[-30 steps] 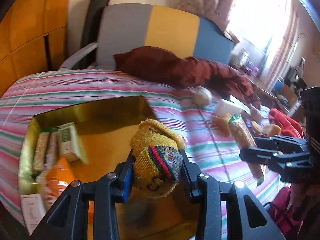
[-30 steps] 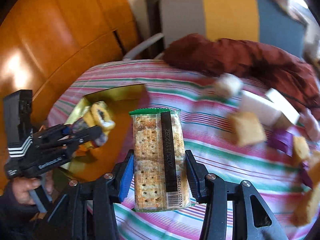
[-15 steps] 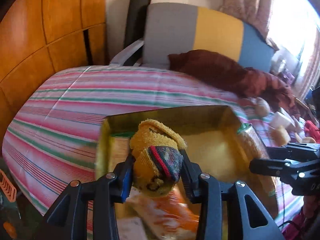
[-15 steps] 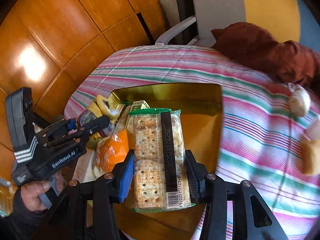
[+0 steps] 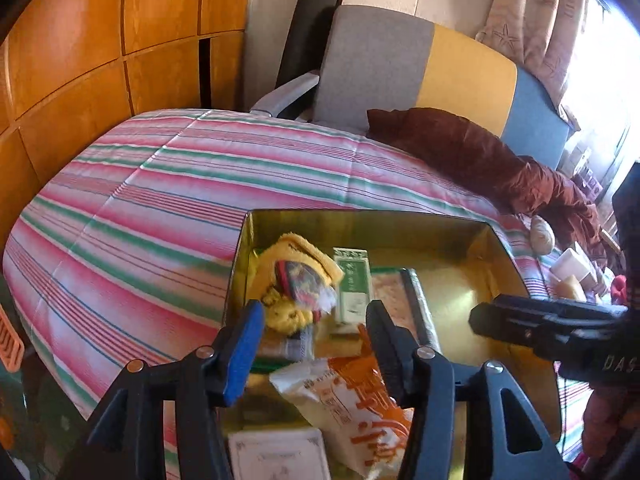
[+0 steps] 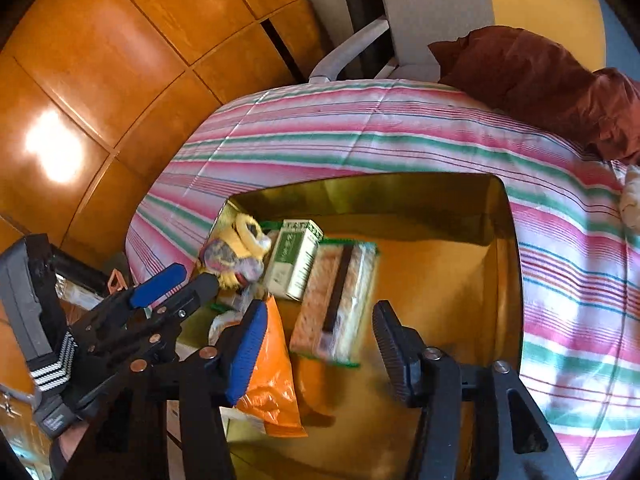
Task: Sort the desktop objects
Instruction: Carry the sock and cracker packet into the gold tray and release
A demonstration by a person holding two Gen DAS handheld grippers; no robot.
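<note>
Both my claws hang wide and empty over the gold box [image 6: 496, 208] on the striped bed [image 5: 160, 200]: left claw [image 5: 316, 344] above the yellow sock [image 5: 296, 276], right claw [image 6: 316, 344] above the cracker pack [image 6: 336, 300], both lying inside beside the small green carton [image 6: 294, 258]. The risk I see is a jaw snagging the orange bag [image 6: 276, 376] as I lift out, dragging it over the rim. My claws are also close together, so a careless swing toward the loose items [image 5: 572, 276] at the far edge could knock them together.
</note>
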